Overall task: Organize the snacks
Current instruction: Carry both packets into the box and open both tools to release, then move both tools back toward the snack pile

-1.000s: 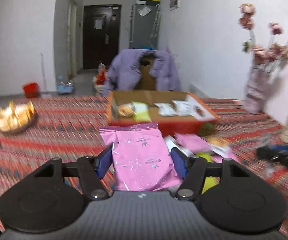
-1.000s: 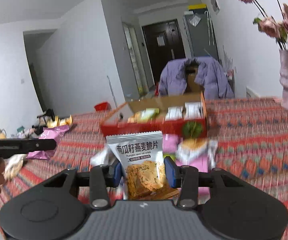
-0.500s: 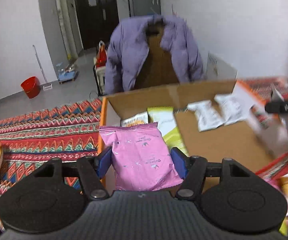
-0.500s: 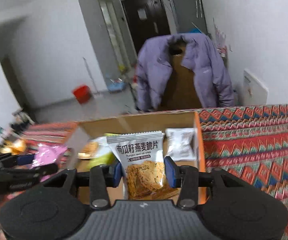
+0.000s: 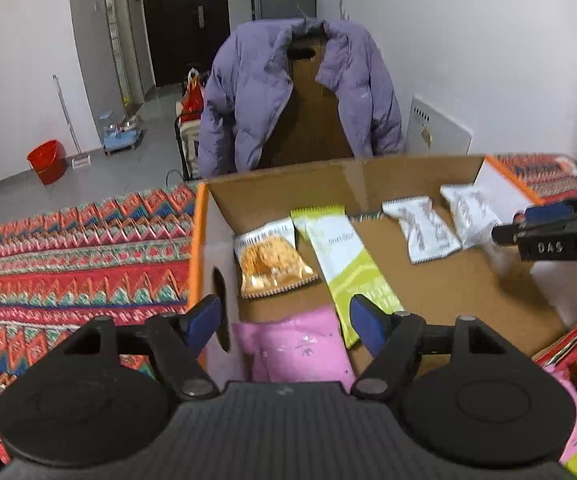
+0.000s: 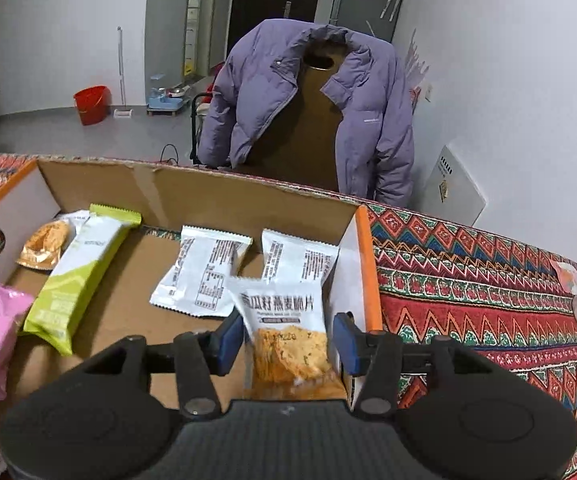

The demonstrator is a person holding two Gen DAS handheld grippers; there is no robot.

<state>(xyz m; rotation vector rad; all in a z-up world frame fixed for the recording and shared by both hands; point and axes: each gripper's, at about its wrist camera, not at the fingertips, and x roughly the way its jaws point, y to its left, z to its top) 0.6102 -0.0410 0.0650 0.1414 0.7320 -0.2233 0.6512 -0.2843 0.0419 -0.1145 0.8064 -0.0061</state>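
Both tools opening, packets loose between pads.

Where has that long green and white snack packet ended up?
The green and white packet lies flat inside the cardboard box, toward its left end. In the right wrist view, an orange snack bag is on its left and two white packets on its right.

White plaster walls, grey tiled floor. Dark door at the far end. Purple puffer jacket draped over brown chair. Red plastic bucket by the wall.
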